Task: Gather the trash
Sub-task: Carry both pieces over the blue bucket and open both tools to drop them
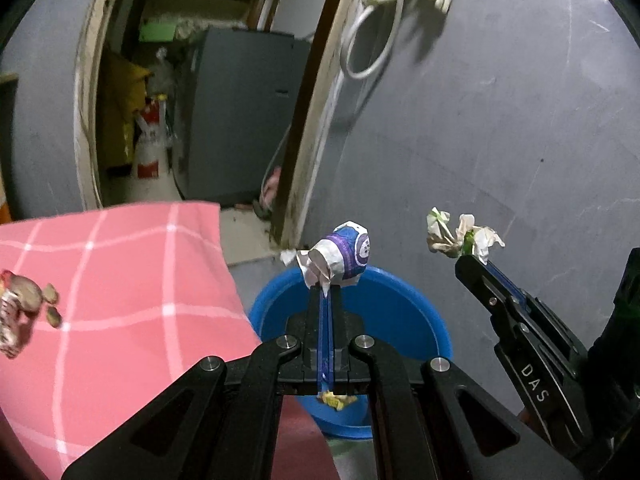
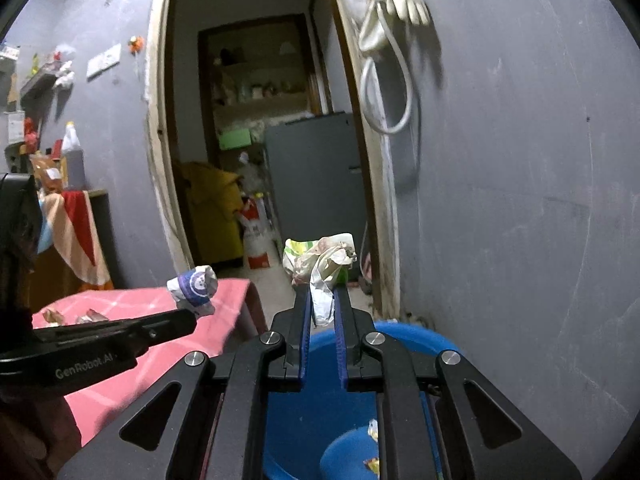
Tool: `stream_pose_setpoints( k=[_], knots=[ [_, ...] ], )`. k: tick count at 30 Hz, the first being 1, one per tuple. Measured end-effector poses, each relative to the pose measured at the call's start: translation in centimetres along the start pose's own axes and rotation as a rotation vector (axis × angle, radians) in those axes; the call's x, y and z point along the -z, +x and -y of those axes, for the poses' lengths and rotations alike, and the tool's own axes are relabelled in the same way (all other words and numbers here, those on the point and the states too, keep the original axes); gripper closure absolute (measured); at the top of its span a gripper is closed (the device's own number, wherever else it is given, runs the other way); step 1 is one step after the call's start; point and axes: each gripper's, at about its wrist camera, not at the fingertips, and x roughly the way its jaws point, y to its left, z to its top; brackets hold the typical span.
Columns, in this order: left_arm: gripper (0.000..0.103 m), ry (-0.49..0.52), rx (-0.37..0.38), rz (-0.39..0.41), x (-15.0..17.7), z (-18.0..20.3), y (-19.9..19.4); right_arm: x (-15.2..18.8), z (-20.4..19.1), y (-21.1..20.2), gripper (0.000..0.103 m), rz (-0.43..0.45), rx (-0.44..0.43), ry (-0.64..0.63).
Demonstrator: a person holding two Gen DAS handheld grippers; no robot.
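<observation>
Left gripper (image 1: 325, 286) pressed together, pinching a crumpled white-and-purple wrapper (image 1: 345, 254) by its twisted end, held above the blue bucket (image 1: 400, 312). Right gripper (image 2: 322, 300) nearly closed, pinching a crumpled white wrapper with green and yellow print (image 2: 324, 264); a strip of it hangs down between the blue pads (image 2: 306, 328). In the left wrist view that gripper sits to the right of the bucket, its wrapper held near the grey wall (image 1: 500, 140). Bucket is directly below both grippers, on the floor; a few small yellowish scraps (image 2: 374, 462) lie at its bottom. Left of the bucket, touching or just beside its rim, a bench covered with pink checked cloth (image 1: 132, 300); more wrappers (image 1: 18, 312) lie at its left edge, blurred. Farther back, an open doorway (image 2: 248, 120) with a worn pale frame. Through it: a grey cabinet (image 2: 316, 172), a yellow bag (image 2: 212, 212), a red-and-white sack (image 2: 256, 236), shelves behind. On the wall right of the doorway hang a white glove (image 2: 408, 0) and a looped white hose (image 2: 384, 92). Far left, a shelf with a bottle (image 2: 74, 152) and striped cloth (image 2: 78, 232).
</observation>
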Motion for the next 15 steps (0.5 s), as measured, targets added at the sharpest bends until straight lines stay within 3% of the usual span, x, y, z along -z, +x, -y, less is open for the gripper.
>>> stream_pose_setpoints(
  k=[8,15],
  knots=[
    [0.103,-0.021,0.007,-0.097,1.4,-0.8,2.7,1.0,1.3,1.4,0.092,-0.086,0.011,0.033],
    [0.102,-0.056,0.011,-0.121,1.7,-1.9,2.8,1.0,1.4,1.8,0.089,-0.109,0.018,0.034]
  ],
)
